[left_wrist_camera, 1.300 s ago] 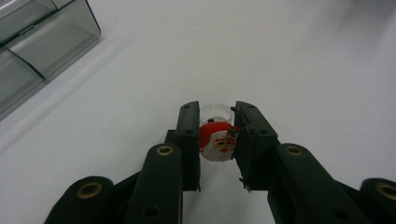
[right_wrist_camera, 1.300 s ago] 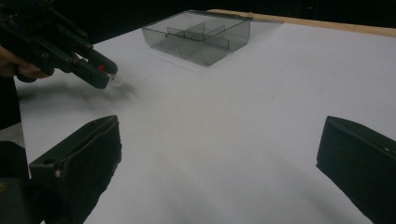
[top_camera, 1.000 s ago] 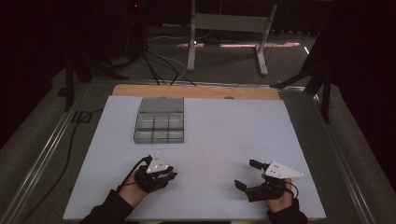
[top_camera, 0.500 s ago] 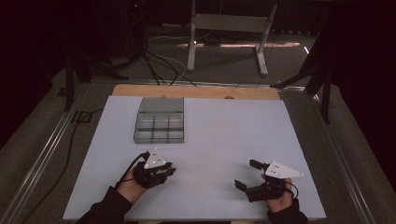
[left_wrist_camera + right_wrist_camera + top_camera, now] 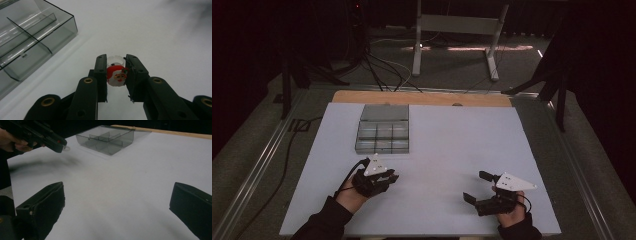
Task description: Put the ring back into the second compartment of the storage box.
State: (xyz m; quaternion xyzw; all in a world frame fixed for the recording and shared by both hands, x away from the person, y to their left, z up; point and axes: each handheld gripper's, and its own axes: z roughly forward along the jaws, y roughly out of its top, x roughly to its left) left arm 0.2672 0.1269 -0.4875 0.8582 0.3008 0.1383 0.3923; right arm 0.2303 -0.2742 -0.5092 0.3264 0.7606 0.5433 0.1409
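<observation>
Jaws first: those of the left gripper [image 5: 115,75] are pinching a small Santa-face ring [image 5: 117,75], while those of the right gripper [image 5: 117,205] stand spread wide with bare surface between them. Largest to smallest from there: the white surface [image 5: 452,150] spans the high view, its near corners cut off at the frame's bottom; the smoky clear compartment box [image 5: 383,129] sits toward its far left, just beyond the left gripper [image 5: 379,177], and in the left gripper view its far cells run off the picture's edge; no writing or brand can be read on any of it. The person's left hand [image 5: 349,195] comes in at a slant, pointing toward the box; the right hand [image 5: 512,212] holds its gripper [image 5: 476,186] low near the front edge, aimed leftward. The ring (red cap, painted face, pale band half hidden behind it) hangs just above the surface, beside the box.
</observation>
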